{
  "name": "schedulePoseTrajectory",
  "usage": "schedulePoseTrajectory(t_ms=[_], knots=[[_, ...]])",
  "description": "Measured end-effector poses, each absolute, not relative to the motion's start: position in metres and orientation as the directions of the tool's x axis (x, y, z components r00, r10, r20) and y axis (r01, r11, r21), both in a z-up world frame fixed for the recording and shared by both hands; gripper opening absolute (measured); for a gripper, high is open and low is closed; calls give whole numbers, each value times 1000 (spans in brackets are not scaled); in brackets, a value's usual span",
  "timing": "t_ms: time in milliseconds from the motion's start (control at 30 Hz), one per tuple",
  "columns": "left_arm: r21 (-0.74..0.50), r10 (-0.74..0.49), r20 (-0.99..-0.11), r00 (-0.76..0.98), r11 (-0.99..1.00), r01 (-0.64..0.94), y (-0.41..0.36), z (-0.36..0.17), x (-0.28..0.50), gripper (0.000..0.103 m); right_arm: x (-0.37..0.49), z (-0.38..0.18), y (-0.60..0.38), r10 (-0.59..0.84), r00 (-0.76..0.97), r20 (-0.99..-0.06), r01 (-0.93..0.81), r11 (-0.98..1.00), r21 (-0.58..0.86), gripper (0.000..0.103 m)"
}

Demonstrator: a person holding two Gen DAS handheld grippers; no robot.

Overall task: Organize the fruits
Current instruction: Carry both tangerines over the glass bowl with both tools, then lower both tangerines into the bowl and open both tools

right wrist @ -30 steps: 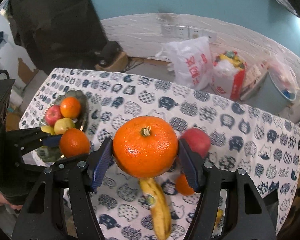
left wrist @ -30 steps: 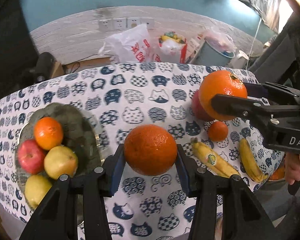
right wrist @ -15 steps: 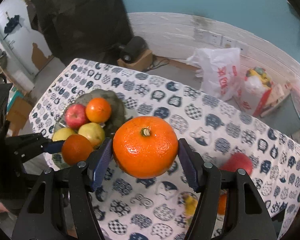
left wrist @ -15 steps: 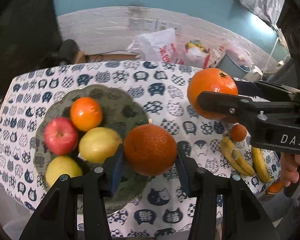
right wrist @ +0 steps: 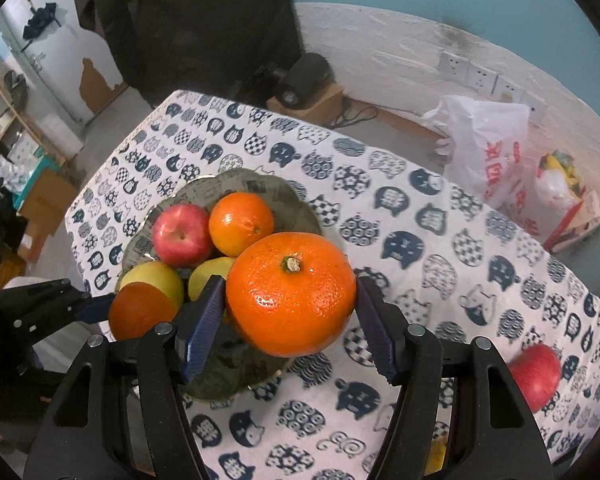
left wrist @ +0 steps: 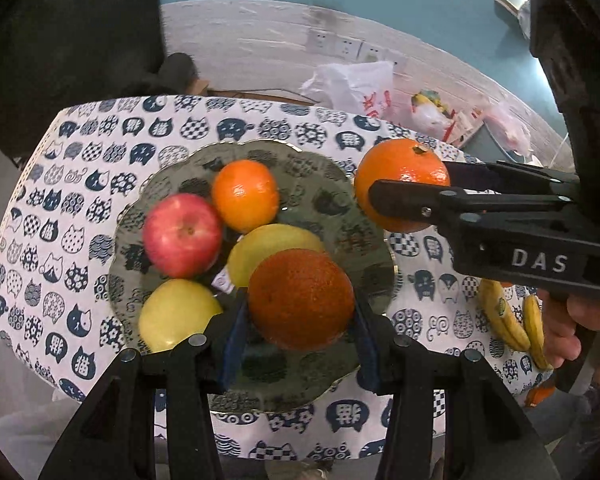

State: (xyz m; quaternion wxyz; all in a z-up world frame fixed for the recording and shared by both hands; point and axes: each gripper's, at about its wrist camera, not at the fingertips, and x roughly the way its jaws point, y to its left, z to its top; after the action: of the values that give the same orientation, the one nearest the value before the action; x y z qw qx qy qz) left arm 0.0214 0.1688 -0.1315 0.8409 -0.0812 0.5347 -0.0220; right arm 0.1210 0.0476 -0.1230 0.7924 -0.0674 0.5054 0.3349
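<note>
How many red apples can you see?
2. One red apple sits in the glass bowl beside the small orange. The other red apple lies on the tablecloth far to the right. More could be hidden behind the grippers.

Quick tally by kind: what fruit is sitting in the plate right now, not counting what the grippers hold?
Red apples: 1
Oranges: 1
Yellow-green fruits: 2
Total: 4 in the plate
</note>
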Motion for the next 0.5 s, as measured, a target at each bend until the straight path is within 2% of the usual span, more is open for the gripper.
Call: schedulePoseTrajectory(t_ms=[500], knots=[[-163, -125, -909, 399, 985, -61, 186, -146, 15, 49, 137, -157, 88, 429, 217, -877, -585, 776, 235, 66]])
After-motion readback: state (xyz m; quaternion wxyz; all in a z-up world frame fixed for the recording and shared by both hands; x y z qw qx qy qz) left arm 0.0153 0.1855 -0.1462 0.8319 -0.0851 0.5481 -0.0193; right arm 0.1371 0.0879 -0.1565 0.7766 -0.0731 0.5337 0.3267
